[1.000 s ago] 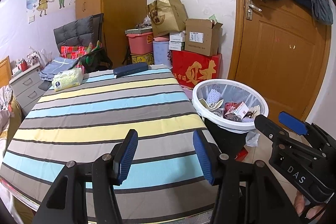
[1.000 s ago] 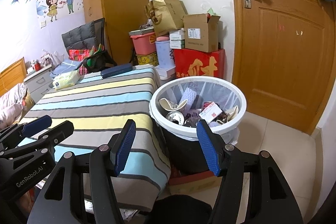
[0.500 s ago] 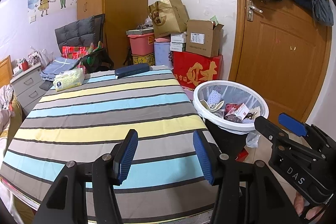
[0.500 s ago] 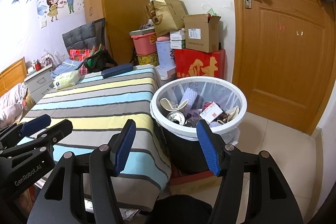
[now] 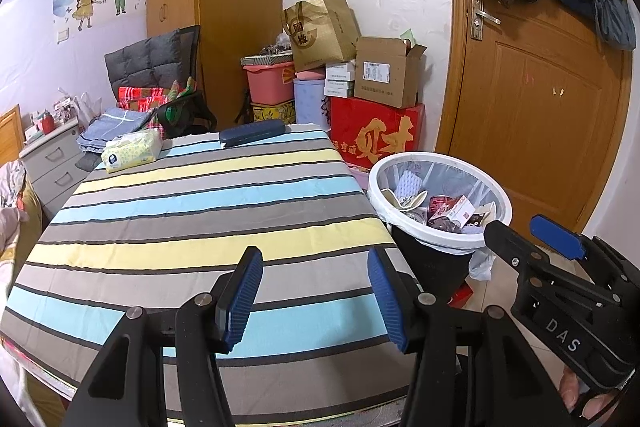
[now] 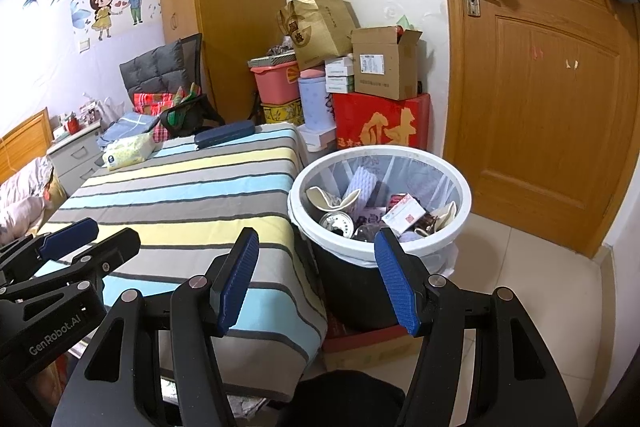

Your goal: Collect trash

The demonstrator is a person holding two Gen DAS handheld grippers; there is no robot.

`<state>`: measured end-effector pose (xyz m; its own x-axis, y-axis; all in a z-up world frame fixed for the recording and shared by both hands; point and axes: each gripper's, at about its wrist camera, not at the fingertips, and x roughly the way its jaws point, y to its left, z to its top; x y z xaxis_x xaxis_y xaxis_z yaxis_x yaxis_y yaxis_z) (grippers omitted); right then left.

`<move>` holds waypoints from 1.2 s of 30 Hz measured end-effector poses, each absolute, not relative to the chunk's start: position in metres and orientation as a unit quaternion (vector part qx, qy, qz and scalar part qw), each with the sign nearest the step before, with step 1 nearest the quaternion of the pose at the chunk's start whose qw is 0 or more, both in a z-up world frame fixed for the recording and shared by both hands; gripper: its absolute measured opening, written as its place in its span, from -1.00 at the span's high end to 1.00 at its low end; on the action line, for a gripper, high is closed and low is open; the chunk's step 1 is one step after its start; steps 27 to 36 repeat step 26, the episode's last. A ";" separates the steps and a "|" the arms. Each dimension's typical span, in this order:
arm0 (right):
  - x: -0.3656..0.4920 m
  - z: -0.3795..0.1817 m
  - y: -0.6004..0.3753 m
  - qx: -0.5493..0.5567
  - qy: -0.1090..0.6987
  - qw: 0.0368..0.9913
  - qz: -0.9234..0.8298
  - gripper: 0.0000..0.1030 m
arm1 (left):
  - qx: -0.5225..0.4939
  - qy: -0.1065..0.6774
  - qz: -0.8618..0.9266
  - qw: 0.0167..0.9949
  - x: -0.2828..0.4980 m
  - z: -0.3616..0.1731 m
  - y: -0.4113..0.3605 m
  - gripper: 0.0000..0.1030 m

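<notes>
Both claws gape empty: the left claw [image 5: 316, 291] over the striped counter [image 5: 192, 195], the right claw [image 6: 316, 279] facing the full trash bin [image 6: 460, 187] beside it. Only the right wrist view shows bare floor tiles [image 6: 532, 291].

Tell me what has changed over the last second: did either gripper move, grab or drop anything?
Nothing visibly changed. The left gripper and right gripper hang open and empty as before, over the striped table edge and before the trash bin. The tissue pack and dark case lie where they were.
</notes>
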<state>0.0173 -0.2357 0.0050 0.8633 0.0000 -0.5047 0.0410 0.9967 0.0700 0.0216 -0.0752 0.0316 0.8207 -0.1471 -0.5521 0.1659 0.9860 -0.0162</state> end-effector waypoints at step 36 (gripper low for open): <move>0.016 0.005 -0.233 0.039 0.262 0.964 -0.011 -0.20 | 0.010 0.296 -0.078 0.952 0.022 0.028 -0.074 -0.06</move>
